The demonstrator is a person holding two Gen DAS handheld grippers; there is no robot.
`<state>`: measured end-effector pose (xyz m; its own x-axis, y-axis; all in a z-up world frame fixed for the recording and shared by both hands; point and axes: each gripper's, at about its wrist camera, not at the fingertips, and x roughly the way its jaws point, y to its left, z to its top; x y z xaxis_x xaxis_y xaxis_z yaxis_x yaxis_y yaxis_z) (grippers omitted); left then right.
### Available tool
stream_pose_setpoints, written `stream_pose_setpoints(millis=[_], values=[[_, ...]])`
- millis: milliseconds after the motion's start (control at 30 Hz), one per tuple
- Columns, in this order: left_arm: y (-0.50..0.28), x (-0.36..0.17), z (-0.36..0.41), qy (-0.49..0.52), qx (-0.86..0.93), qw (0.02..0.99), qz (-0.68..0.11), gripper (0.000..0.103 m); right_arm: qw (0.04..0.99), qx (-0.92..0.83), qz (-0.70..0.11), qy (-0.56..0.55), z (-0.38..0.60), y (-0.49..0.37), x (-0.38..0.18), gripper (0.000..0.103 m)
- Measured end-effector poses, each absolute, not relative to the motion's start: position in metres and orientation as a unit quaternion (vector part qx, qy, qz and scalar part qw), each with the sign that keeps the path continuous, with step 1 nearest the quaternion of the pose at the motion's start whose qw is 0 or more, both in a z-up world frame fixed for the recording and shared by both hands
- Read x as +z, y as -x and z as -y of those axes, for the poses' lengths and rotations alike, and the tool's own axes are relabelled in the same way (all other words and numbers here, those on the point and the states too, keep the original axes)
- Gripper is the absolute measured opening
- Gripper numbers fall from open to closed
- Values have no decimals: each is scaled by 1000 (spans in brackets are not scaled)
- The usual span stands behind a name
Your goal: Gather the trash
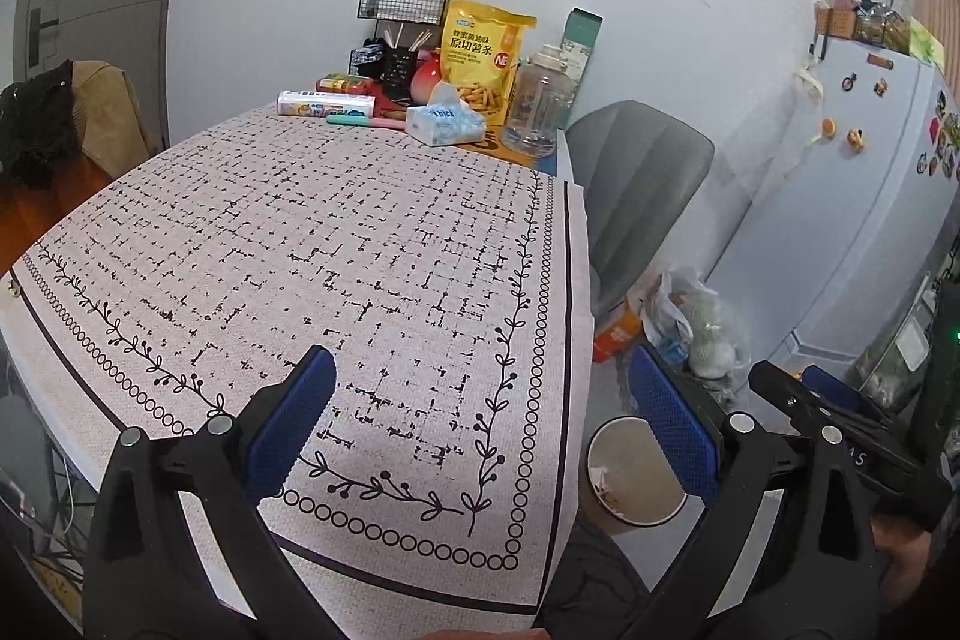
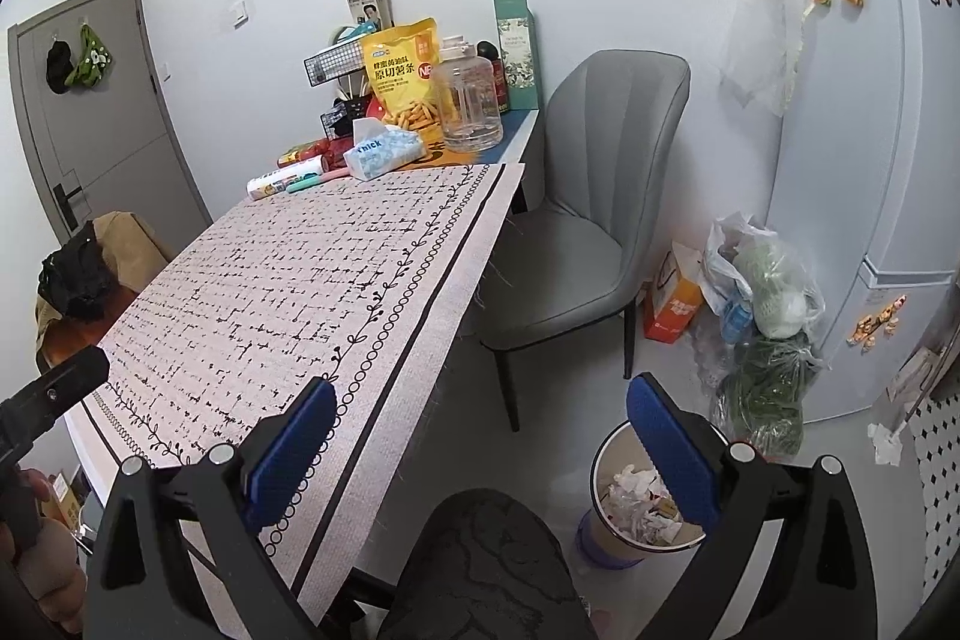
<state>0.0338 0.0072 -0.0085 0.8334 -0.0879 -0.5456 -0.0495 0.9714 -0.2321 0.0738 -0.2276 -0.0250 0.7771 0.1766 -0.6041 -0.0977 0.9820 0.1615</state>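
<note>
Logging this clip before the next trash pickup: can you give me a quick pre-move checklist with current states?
1. Left gripper jaws open and holding nothing: ok.
2. Right gripper jaws open and holding nothing: ok.
3. Trash bin on the floor beside the table, mouth uncovered: ok.
4. Room left in the bin, crumpled wrappers below the rim: ok.
5. Loose trash in view on the tablecloth: not ok, none visible.
6. Whether the tissue pack or snack bag at the far end counts as trash: cannot tell.

Home dining corner, clothed table (image 1: 360, 250), magnet-covered fridge (image 2: 870, 130), snacks (image 1: 483, 58)
</note>
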Motion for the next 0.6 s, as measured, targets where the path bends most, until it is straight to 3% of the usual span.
stream_pose_setpoints(millis=[600], values=[[-36, -13, -3, 116, -6, 950, -291, 97, 937, 88, -333, -61, 217, -75, -34, 95]])
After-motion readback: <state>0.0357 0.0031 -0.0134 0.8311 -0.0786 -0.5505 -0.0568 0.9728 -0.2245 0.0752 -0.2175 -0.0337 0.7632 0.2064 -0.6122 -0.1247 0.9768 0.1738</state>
